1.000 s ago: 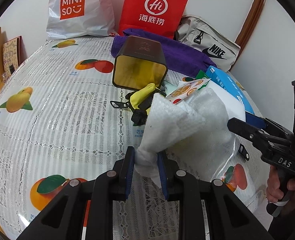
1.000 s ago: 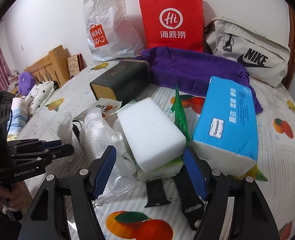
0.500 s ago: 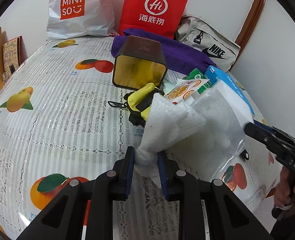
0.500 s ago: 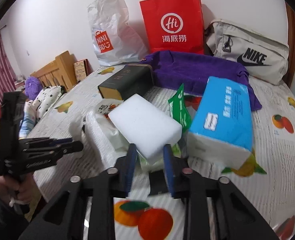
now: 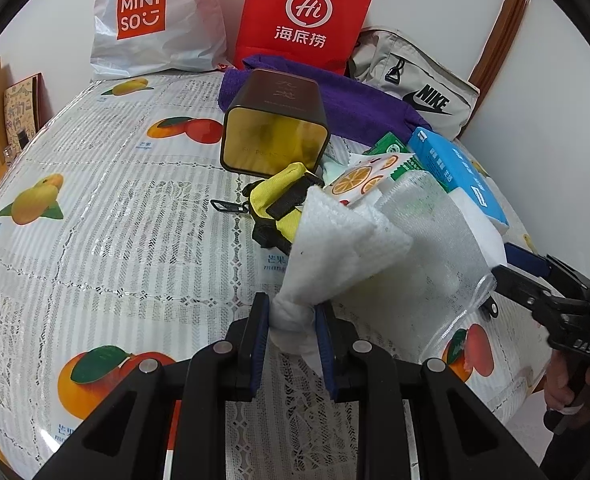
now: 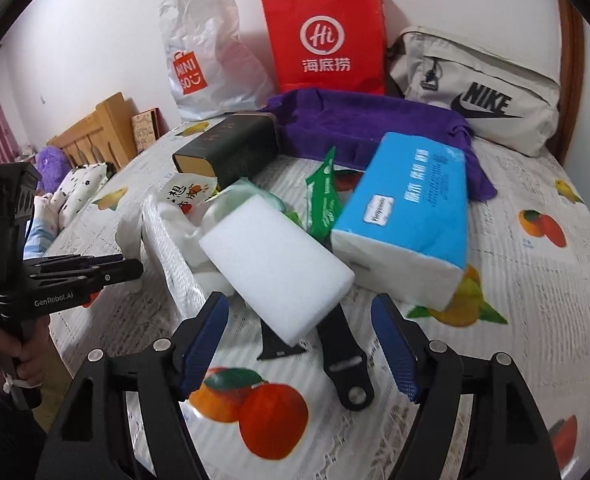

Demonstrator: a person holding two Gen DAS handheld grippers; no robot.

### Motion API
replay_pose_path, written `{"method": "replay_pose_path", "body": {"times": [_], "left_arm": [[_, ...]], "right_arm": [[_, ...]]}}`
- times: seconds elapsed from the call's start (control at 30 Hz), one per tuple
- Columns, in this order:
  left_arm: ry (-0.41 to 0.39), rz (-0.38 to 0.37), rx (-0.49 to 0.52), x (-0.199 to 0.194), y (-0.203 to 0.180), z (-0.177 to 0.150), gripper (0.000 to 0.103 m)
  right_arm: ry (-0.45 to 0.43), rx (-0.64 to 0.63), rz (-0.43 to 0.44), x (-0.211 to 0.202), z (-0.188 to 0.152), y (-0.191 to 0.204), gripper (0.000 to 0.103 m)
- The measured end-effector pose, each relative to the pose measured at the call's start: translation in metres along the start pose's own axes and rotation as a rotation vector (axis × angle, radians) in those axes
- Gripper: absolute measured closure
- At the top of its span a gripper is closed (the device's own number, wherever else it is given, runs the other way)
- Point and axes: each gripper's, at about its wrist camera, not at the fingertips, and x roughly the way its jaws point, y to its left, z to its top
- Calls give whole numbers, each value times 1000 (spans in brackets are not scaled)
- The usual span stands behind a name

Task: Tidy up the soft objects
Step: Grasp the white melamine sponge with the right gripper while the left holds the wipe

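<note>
The left gripper (image 5: 293, 320) pinches a bunched corner of a white, nubbly foam sheet (image 5: 343, 240), which fans upward into a stiff cone above the blue pads. Just right of it lies a crinkled clear bubble-wrap bag (image 5: 427, 272). The right gripper (image 6: 301, 344) stands with its jaws spreading apart; the near corner of a smooth white rectangular sponge block (image 6: 279, 268) lies between the ribbed blue pads without touching either. The sponge rests tilted on a black strap (image 6: 343, 360) that lies flat on the lace-patterned, fruit-printed tablecloth (image 6: 535, 320).

Right of the sponge, a glossy blue-and-white pack of tissues (image 6: 407, 224) lies slanted, with a green sachet (image 6: 325, 196) upright between the two. Left and a little farther sits a yellow fabric pouch with black webbing (image 5: 279, 200). Beyond it a dark, rounded-corner metal tin (image 5: 275, 124) lies on its side, showing a gold end. Behind the tin stretches a rumpled purple towel (image 6: 375, 128). Against the far wall stand a wrinkled white Miniso plastic bag (image 5: 151, 20), a red paper Haidilao bag (image 5: 307, 12) and a beige Nike canvas bag (image 6: 479, 92).
</note>
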Motion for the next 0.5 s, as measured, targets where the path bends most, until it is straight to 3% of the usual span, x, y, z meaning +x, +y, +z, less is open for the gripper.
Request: {"method": "replay_pose_path", "body": {"times": [0.23, 0.5], "left_arm": [[0, 1, -2, 0, 0, 0, 81], [-2, -1, -17, 2, 4, 0, 81]], "right_arm": [[6, -31, 6, 20, 2, 5, 28], [-37, -7, 13, 7, -9, 2, 34]]}}
